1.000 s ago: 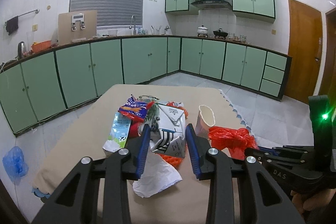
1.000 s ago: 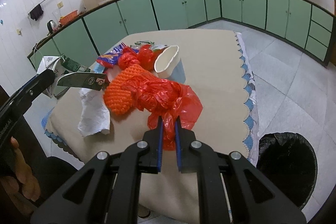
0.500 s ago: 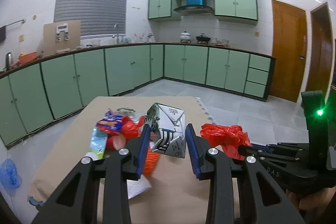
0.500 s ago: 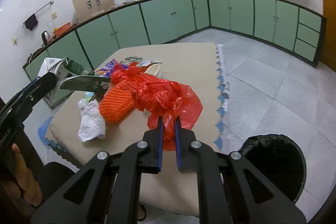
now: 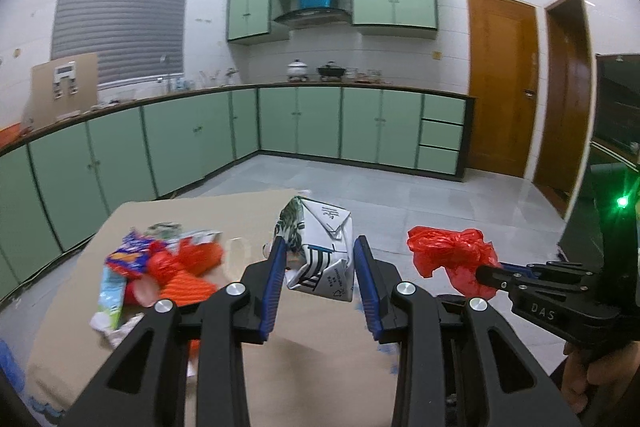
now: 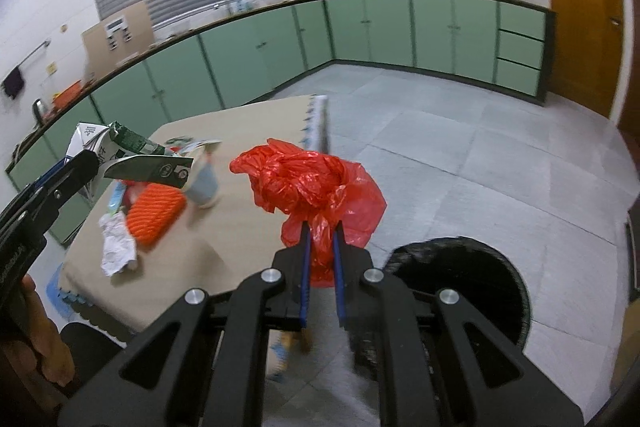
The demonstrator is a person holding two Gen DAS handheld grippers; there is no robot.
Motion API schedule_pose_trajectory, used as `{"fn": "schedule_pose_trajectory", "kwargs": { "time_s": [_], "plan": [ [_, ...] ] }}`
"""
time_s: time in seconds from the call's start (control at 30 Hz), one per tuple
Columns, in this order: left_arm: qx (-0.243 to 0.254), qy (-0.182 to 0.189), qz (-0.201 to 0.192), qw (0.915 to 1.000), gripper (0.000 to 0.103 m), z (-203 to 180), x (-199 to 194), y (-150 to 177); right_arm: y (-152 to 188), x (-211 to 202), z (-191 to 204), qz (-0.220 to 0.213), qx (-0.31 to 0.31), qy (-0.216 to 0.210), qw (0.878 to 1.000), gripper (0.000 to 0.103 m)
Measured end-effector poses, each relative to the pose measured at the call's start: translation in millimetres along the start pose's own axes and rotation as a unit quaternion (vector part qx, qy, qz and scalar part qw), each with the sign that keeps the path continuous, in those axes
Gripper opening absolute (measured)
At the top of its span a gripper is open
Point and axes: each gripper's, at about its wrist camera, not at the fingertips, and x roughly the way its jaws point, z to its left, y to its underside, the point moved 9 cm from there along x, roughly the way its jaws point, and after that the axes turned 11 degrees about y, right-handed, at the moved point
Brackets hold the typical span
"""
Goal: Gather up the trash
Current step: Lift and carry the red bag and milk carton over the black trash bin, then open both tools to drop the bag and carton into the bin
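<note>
Left tool [image 5: 320, 267] clamped on crushed carton [image 5: 320, 255], right tool [image 6: 320, 247] clamped on red bag [image 6: 316, 187], both lifted off worktop [image 6: 240, 131]; carry over black bin [image 6: 460, 283] near right, then release

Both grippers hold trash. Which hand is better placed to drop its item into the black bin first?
Right. The right gripper, shut on the red plastic bag, is beside the black bin. The left gripper holds the crushed carton over the table.

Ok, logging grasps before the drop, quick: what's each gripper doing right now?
Left gripper: shut on the carton.
Right gripper: shut on the red bag.
</note>
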Motion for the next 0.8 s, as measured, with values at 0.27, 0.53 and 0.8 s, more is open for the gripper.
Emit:
{"fn": "schedule_pose_trajectory", "kwargs": {
  "time_s": [0.27, 0.53, 0.8],
  "plan": [
    [0.028, 0.072, 0.014, 0.9969, 0.034, -68.2, 40.1, -2.0, 17.5, -2.6, -82.6, 0.008, 0.042, 0.064, 0.997, 0.009],
    [0.032, 0.142, 0.048, 0.9882, 0.034, -126.9, 92.4, 21.8, 53.7, 27.0, -153.7, 0.057, 0.095, 0.118, 0.987, 0.009],
    [0.019, 0.182, 0.107, 0.9772, 0.034, -161.0, 162.3, 74.0, 93.2, 84.0, -183.6, 0.122, 0.128, 0.135, 0.975, 0.009]
  ]
}}
